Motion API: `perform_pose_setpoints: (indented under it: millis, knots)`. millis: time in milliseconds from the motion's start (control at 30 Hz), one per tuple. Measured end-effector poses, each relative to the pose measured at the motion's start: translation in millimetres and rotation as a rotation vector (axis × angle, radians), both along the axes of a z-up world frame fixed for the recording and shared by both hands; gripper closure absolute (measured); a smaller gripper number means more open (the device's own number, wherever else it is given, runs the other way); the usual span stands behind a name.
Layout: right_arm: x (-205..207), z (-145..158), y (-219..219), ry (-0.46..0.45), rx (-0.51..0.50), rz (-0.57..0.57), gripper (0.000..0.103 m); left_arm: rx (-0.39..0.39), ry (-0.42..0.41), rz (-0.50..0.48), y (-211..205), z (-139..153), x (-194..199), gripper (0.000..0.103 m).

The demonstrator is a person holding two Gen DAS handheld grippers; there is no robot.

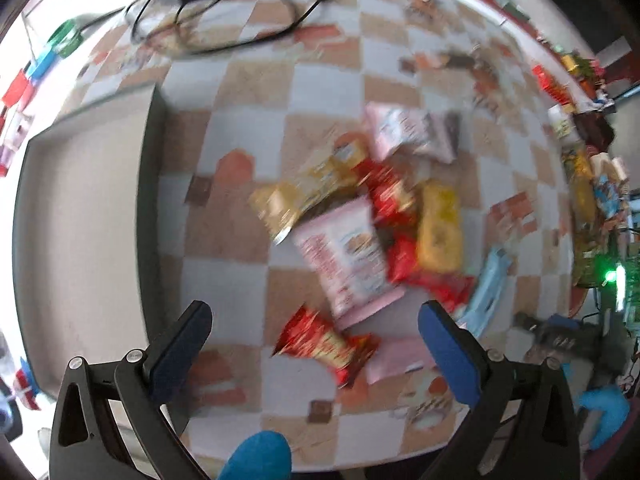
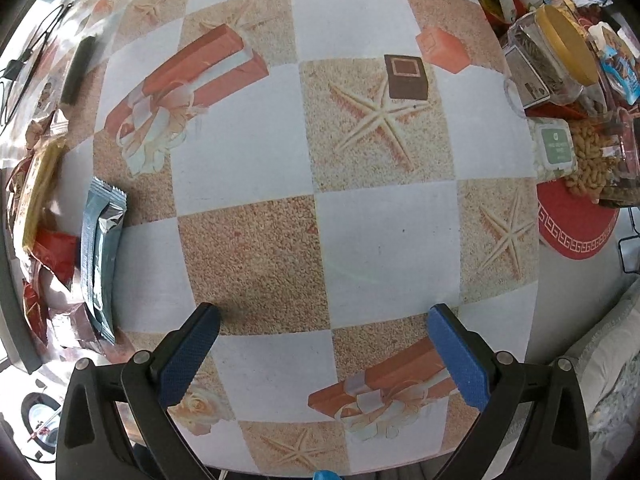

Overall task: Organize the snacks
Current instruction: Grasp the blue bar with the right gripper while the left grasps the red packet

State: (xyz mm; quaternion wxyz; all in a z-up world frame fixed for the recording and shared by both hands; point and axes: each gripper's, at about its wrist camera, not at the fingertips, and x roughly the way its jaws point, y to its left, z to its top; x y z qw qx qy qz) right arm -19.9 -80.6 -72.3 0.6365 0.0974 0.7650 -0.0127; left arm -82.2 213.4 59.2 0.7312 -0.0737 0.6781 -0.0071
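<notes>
Left wrist view: left tongs (image 1: 316, 316) wide over snack pile (image 1: 360, 224); right tongs (image 2: 324, 316) wide, empty.

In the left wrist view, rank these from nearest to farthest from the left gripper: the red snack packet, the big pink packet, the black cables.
1. Red snack packet: just ahead of the left gripper, between its open jaws.
2. Big pink packet: mid-pile, beyond.
3. Black cables: far edge, upper left.

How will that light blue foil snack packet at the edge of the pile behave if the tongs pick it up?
The blue packet looks like thin crinkled foil, so it is probably light and somewhat floppy. Its glossy surface may slip between the pads. It lies flat on the tablecloth, so rolling seems unlikely.
</notes>
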Motion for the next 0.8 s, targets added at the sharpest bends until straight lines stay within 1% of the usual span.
perform_pose_setpoints:
  millis: [133, 200, 267, 400, 500, 600, 667, 733, 800]
  knots:
    - [9, -4, -3, 0.089, 0.018, -0.050, 0.000, -0.006, 0.078, 0.071, 9, -18, -8, 0.000]
    - [11, -1, 1, 0.109, 0.035, -0.073, 0.000, -0.001, 0.113, 0.097, 11, -29, -10, 0.000]
    - [13, 6, 10, 0.095, 0.076, -0.088, 0.000, 0.000, 0.141, 0.120, 12, -38, -11, 0.000]
    - [26, 24, 31, 0.060, 0.143, -0.104, 0.000, -0.011, 0.170, 0.153, 14, -48, -12, 0.000]
    - [40, 31, 43, 0.060, 0.172, -0.115, 0.000, 0.013, 0.176, 0.161, 22, -56, -13, 0.000]
    - [55, 34, 53, 0.065, 0.166, -0.111, 0.000, 0.028, 0.187, 0.170, 33, -64, -12, 0.000]
    - [62, 33, 58, 0.075, 0.146, -0.104, 0.000, 0.037, 0.206, 0.195, 43, -71, -14, 0.000]
    - [68, 34, 59, 0.080, 0.130, -0.097, 0.000, 0.023, 0.224, 0.214, 48, -75, -15, 0.000]
    - [70, 43, 65, 0.081, 0.100, -0.076, 0.000, 0.033, 0.215, 0.197, 47, -78, -13, 0.000]
